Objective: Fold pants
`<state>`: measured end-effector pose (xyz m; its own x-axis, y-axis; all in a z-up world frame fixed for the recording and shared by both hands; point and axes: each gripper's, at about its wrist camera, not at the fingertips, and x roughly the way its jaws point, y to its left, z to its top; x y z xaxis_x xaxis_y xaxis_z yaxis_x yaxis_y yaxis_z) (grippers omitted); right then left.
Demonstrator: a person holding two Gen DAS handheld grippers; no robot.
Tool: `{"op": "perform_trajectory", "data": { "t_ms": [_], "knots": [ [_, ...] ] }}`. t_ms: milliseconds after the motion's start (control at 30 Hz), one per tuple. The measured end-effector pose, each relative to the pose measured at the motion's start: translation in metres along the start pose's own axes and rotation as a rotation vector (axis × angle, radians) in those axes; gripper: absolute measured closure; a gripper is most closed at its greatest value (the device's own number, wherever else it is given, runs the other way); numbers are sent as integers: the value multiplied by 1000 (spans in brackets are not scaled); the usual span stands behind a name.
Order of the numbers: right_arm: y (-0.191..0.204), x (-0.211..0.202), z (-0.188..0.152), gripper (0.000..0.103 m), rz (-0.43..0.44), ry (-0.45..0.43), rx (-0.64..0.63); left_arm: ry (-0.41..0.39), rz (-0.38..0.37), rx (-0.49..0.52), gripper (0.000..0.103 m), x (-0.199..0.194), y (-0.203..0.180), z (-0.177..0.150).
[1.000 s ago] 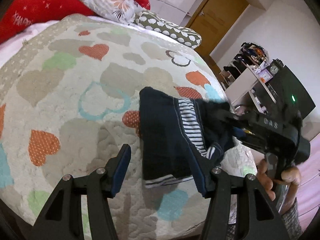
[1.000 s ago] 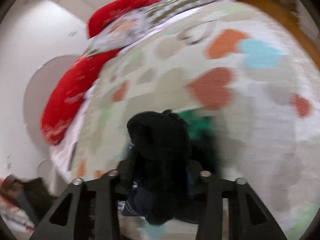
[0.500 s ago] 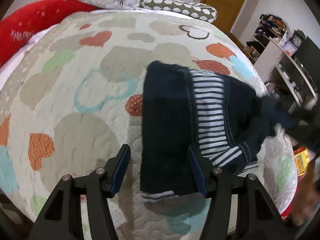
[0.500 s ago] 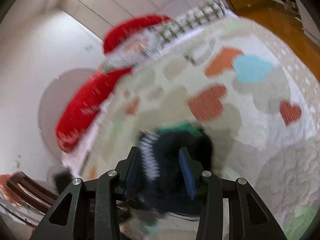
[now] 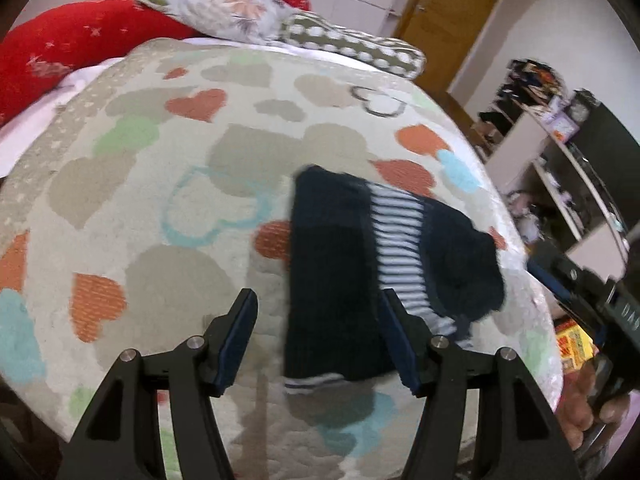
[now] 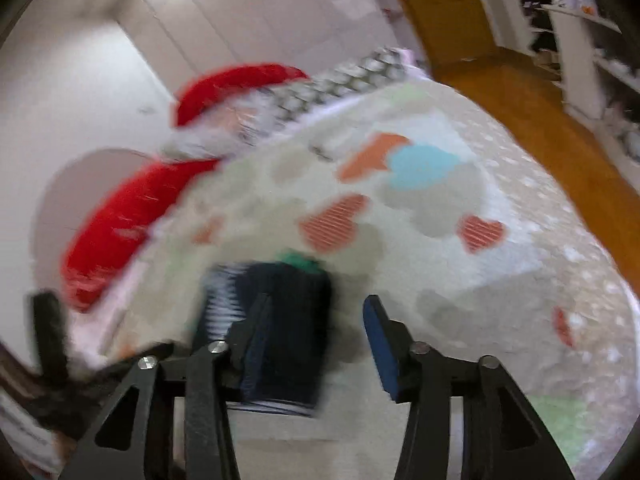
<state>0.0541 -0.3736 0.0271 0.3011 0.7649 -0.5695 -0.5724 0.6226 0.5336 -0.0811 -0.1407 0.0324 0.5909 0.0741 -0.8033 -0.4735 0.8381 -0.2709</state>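
The dark navy pants [image 5: 340, 276] with a white-striped panel lie folded in a compact bundle on the heart-patterned quilt [image 5: 160, 200]. My left gripper [image 5: 316, 332] is open and empty, hovering just in front of the bundle. My right gripper [image 6: 316, 336] is open and empty, close above the same pants [image 6: 288, 320], which look blurred there. The right gripper also shows at the right edge of the left wrist view [image 5: 592, 304], off the bed's side and apart from the pants.
Red pillows [image 5: 80, 40], a floral one and a dotted one [image 5: 352, 44] lie at the head of the bed. A wooden door [image 5: 452, 16], shelves and a dark cabinet [image 5: 580, 160] stand to the right of the bed.
My right gripper was shut on the pants, laid them folded on the quilt, opened and pulled back to the right. My left gripper stayed open.
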Motion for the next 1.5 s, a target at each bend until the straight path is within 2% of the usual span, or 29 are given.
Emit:
{"op": "perform_trajectory", "data": {
  "t_ms": [67,133,200,233,333,367,400,467,567,667,700,767,900,1000,1067,1100,1133,1200,1333,1433,1500],
  "knots": [
    [8,8,1,69,124,59,25,34,-9,38,42,11,-12,-8],
    [8,24,-4,72,141,117,45,69,15,89,41,25,-26,-20],
    [7,38,-16,73,86,173,31,63,73,145,40,33,-35,-30],
    [6,45,-23,73,53,195,20,55,79,154,39,33,-36,-32],
    [10,48,-39,71,-60,173,-61,70,48,128,38,30,-30,-28],
    [10,47,-46,55,-110,172,-102,76,31,113,38,28,-27,-26],
    [9,48,-50,50,-131,181,-121,79,4,94,38,23,-22,-22],
    [3,43,-48,49,-96,179,-88,60,-34,68,37,13,-14,-17],
    [-16,31,-35,49,12,143,43,16,-76,2,35,1,5,-5],
    [-30,30,-26,44,46,125,115,7,-107,-80,31,2,24,13],
    [-32,33,-24,44,60,130,135,8,-133,-98,27,7,30,21],
    [-37,46,-20,43,100,150,174,35,-163,-109,23,20,36,33],
    [-35,78,-18,43,161,202,196,143,-277,-116,23,62,39,48],
    [-26,96,-15,43,191,211,189,209,-346,-116,20,88,32,49],
    [-22,106,-14,44,202,220,185,210,-320,-89,21,92,23,47],
    [-21,109,-14,47,202,223,188,206,-313,-78,34,91,20,47],
    [-22,112,-14,58,201,226,192,207,-305,-74,41,90,18,47],
    [-22,113,-12,66,215,242,204,215,-348,-89,64,85,19,50],
    [-16,111,0,71,235,241,190,176,-370,-98,68,74,20,70],
    [-7,111,24,71,252,204,174,151,-382,-112,68,75,20,97],
    [-1,117,43,71,250,187,158,135,-359,-109,68,82,19,120]
  ]
}}
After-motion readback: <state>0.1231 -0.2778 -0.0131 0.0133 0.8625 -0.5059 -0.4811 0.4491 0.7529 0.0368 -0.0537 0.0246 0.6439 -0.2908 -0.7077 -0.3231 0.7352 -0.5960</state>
